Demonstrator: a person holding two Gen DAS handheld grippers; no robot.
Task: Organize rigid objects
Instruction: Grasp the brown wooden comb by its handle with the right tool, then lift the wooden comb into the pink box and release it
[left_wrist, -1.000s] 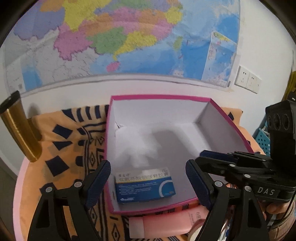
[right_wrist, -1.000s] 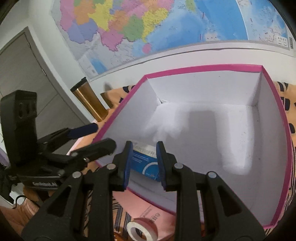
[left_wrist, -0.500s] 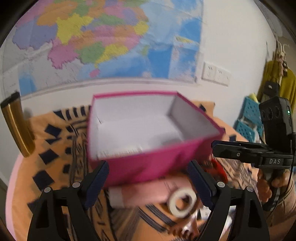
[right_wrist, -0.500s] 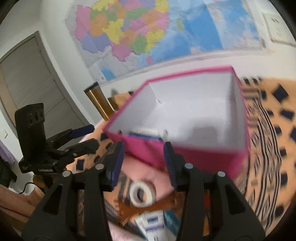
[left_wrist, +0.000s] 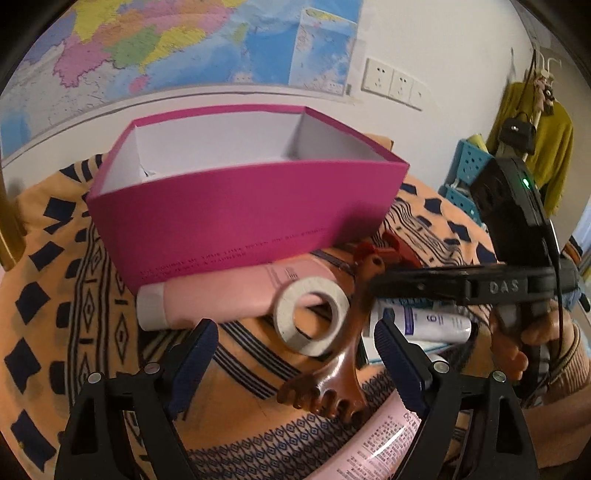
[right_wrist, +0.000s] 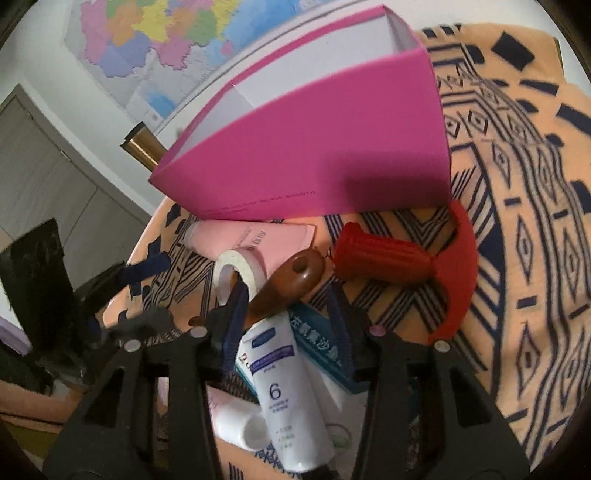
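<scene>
A pink open box (left_wrist: 243, 206) stands on the patterned cloth; it also shows in the right wrist view (right_wrist: 325, 155). In front of it lie a pink tube (left_wrist: 221, 291), a white tape roll (left_wrist: 314, 317), a brown comb (left_wrist: 332, 384), a red-handled tool (right_wrist: 384, 258) and a white tube (right_wrist: 284, 398). My left gripper (left_wrist: 295, 358) is open, low over the tape roll and comb. My right gripper (right_wrist: 288, 325) is open, its fingers either side of the white tube and the comb's handle (right_wrist: 288, 284), over a blue carton (right_wrist: 317, 343).
A gold flask (right_wrist: 144, 147) stands behind the box at the left. A map hangs on the wall (left_wrist: 184, 40). Blue crates (left_wrist: 469, 173) and hanging clothes are at the right. Another pink tube (left_wrist: 373, 446) lies at the near edge.
Both grippers pulled back from over the box and dropped toward the loose items in front of it. The right gripper opened wider, leaving the blue medicine box inside the pink box.
</scene>
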